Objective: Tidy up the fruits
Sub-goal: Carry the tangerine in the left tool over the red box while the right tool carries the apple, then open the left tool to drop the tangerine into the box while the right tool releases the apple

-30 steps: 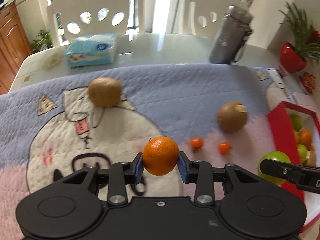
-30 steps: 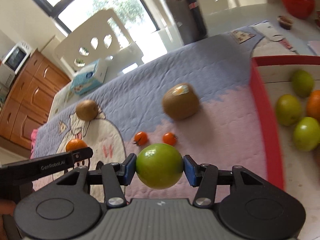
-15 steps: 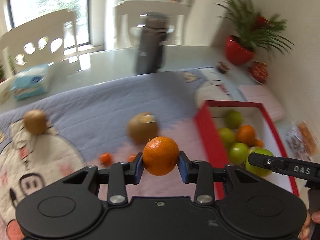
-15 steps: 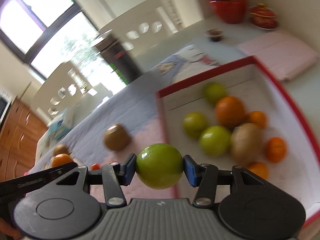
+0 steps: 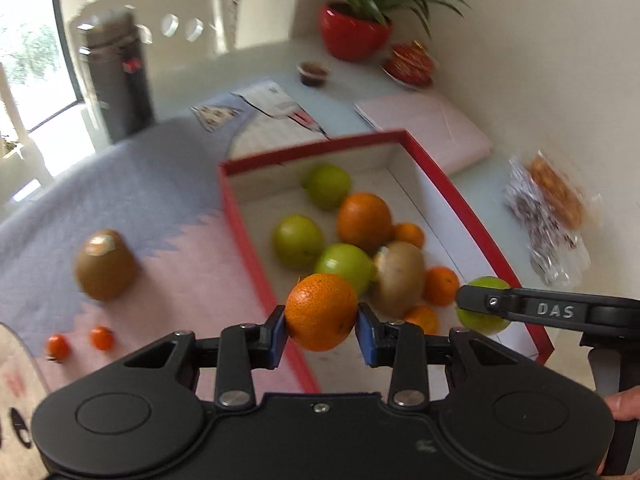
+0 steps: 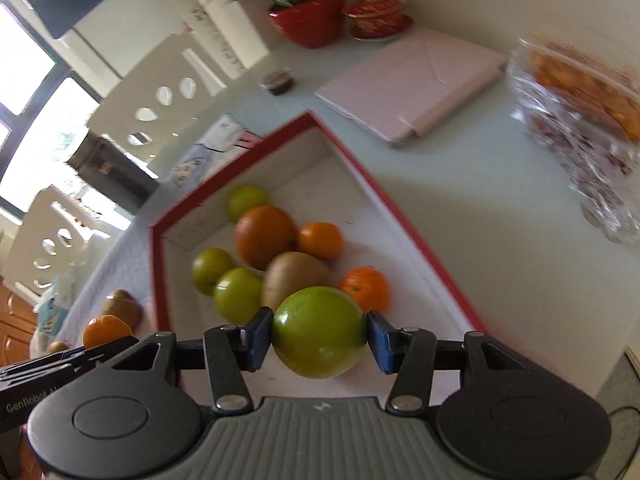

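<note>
Most of the fruit is already gathered in the red box (image 5: 472, 204), which fills the middle of the left wrist view: three green fruits, a large orange (image 5: 364, 222), a kiwi (image 5: 402, 276) and several small tangerines are seen lying together on its pale floor. Two more pieces are held above it and not yet set down. A tangerine (image 5: 322, 311) is clamped between the blue pads of the left gripper (image 5: 322, 334) at the lower centre of that view, over the box's near left wall. A green fruit (image 6: 319, 331) is gripped the same way by the right gripper (image 6: 319, 340) at the lower centre of the right wrist view, above the near end of the box. Outside the box, on the quilted cloth (image 5: 160, 184) at the left of the left wrist view, one kiwi (image 5: 105, 266) and two tiny orange fruits (image 5: 101, 338) are still left to be collected. The task is judged well advanced, with two releases pending and at least three loose pieces remaining in sight.
</note>
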Available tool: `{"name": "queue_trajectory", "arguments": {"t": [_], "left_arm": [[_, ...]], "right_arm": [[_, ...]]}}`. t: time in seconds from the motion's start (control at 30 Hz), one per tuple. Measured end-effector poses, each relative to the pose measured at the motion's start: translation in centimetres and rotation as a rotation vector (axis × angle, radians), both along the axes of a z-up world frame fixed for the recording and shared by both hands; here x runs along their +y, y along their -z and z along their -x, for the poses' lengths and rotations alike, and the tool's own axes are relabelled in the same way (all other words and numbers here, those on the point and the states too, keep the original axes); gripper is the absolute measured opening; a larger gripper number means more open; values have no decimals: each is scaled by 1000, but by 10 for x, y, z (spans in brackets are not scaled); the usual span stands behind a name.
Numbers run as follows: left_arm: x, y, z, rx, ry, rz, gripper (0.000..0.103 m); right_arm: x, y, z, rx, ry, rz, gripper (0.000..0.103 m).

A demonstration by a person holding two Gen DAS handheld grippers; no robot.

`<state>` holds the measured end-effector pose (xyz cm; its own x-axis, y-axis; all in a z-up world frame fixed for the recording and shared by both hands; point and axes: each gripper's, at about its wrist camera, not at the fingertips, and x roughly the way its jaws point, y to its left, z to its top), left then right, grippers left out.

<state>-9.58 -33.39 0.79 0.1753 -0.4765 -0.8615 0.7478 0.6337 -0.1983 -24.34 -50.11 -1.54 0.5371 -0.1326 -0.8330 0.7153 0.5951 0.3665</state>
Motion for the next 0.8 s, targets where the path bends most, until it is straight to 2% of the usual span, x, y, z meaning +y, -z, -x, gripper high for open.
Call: {"name": "queue_trajectory", "arguments": {"t": [0.17, 0.37, 0.53, 0.57, 0.6, 0.73, 0.8], "left_arm": [[-28, 23, 13, 19, 72, -54, 43], [-51, 47, 18, 43, 131, -108, 43], [-57, 58, 17, 46, 140, -135, 44], [-58, 58, 17, 44, 143, -137, 46], [-58, 58, 16, 47, 144, -136, 52], [-57, 54, 13, 40, 140, -132, 57], [-55, 52, 10, 40, 130, -136, 68]], "right_arm": [[-10, 15, 4, 70, 24, -10, 53], [-16, 28, 3, 52, 9, -48, 53], [-14, 27, -10, 92, -30, -18, 53], [-14, 27, -12, 99, -35, -17, 54], [-13, 27, -14, 104, -39, -15, 55], [-17, 21, -16, 113, -31, 14, 56], [-20, 16, -14, 93, -19, 7, 56]]}}
